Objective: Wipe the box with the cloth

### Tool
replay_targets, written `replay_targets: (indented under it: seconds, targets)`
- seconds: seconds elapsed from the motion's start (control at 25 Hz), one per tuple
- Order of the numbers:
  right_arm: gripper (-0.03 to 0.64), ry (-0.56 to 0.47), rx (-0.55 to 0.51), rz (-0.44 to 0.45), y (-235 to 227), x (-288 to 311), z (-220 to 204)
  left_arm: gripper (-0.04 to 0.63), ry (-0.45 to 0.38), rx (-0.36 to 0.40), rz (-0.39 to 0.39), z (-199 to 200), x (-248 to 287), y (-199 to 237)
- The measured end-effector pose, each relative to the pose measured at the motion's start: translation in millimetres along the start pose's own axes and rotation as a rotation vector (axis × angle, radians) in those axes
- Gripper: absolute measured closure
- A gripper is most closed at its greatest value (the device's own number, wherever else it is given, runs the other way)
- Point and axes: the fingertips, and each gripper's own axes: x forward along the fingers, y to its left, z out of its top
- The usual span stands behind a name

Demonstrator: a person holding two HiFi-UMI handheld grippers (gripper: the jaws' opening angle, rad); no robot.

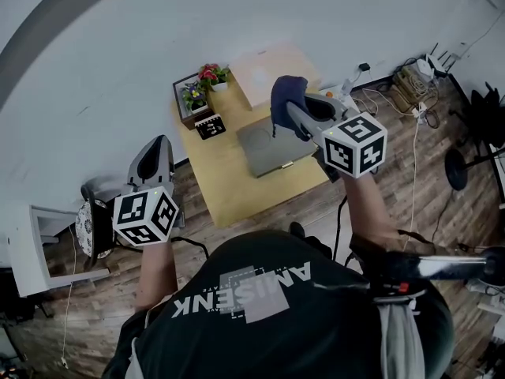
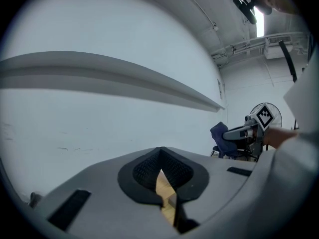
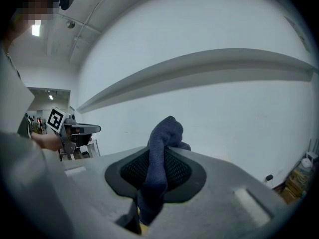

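Observation:
A flat grey box [image 1: 267, 148] lies on the small wooden table [image 1: 229, 180], with a pale beige box [image 1: 264, 75] behind it by the wall. My right gripper [image 1: 289, 107] hovers over the grey box's far edge, shut on a dark blue cloth [image 1: 286, 91]. In the right gripper view the cloth [image 3: 167, 133] sticks up and hangs down between that gripper's [image 3: 157, 176] closed pads. My left gripper [image 1: 159, 144] is held off the table's left side, over the floor. Its jaws [image 2: 162, 178] are shut with nothing in them. From the left gripper view the cloth [image 2: 220, 134] shows far to the right.
Potted flowers [image 1: 208, 80], a dark frame and a small black card [image 1: 210, 126] stand at the table's back left. Cables and a power strip [image 1: 410, 85] lie on the floor at right, near a round stand base [image 1: 454, 168]. A white cabinet [image 1: 31, 243] stands at left.

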Motion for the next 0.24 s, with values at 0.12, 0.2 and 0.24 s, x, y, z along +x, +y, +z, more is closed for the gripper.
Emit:
replay_targets:
  seconds: [0.12,0.2,0.24]
  targets:
    - [0.546,0.004,-0.009,-0.003,-0.7,1.5,1.0,0.595,0.005,0.0,0.005,-1.7,1.0,1.0]
    - [0.546,0.006,-0.009,-0.002,-0.7,2.2,0.3,0.595,0.006,0.0,0.004,-3.0,1.9,0.3]
    - [0.546,0.006,-0.008,-0.002,-0.7,2.5,-0.1,0.595,0.007,-0.001,0.003,-3.7,2.4,-0.1]
